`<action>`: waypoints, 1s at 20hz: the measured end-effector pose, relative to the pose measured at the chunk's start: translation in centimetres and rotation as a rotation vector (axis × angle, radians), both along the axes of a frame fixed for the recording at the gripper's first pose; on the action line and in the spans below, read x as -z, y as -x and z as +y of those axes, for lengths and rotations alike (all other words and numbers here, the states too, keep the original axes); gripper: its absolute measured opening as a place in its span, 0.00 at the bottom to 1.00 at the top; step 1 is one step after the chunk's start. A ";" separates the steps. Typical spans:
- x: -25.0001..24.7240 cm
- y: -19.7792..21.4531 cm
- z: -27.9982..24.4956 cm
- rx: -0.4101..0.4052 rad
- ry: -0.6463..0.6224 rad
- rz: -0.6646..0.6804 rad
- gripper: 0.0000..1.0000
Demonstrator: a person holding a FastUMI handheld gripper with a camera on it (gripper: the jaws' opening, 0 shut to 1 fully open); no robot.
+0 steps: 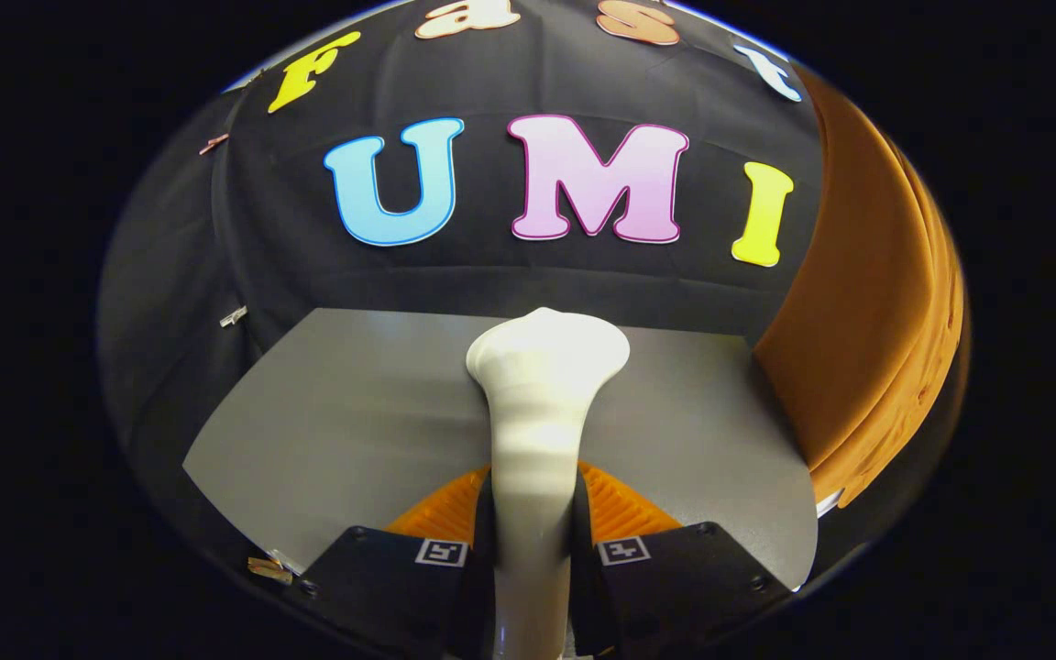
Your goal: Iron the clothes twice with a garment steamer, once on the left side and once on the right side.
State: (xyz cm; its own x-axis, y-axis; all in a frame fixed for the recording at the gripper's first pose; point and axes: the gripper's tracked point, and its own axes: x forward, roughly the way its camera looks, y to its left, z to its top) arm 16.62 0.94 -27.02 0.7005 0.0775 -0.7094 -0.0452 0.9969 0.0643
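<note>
Tool (533,522) clamped on steamer (542,394); orange garment (867,348) off right.

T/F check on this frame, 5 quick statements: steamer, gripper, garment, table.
1. The hand-held gripper is shut on the white garment steamer. True.
2. The steamer lies flat on the grey table, clear of the fingers. False: it stands between the fingers, its flared head ahead of them.
3. The orange garment is to the right of the steamer. True.
4. The steamer head presses against the orange garment. False: a stretch of table shows between them.
5. The black cloth wall rises beyond the table. True.
</note>
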 end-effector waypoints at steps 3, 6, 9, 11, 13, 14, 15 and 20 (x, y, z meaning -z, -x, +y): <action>-2.4 0.6 0.0 0.003 -0.005 -0.068 0.36; -4.9 1.8 -0.6 0.030 0.019 -0.129 0.36; -6.9 3.2 -1.1 0.075 0.020 -0.171 0.36; -8.3 4.3 -1.4 0.102 0.024 -0.197 0.36; -9.0 5.8 -1.5 0.122 0.034 -0.205 0.36; -9.2 6.6 -1.5 0.129 0.039 -0.204 0.36; -9.5 7.4 -1.4 0.138 0.039 -0.207 0.36; -11.7 11.0 -1.6 0.195 0.057 -0.247 0.36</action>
State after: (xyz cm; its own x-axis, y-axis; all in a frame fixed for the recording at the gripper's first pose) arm 5.64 -0.69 -15.30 0.8497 -0.1102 -0.5156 0.1402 0.9899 0.0194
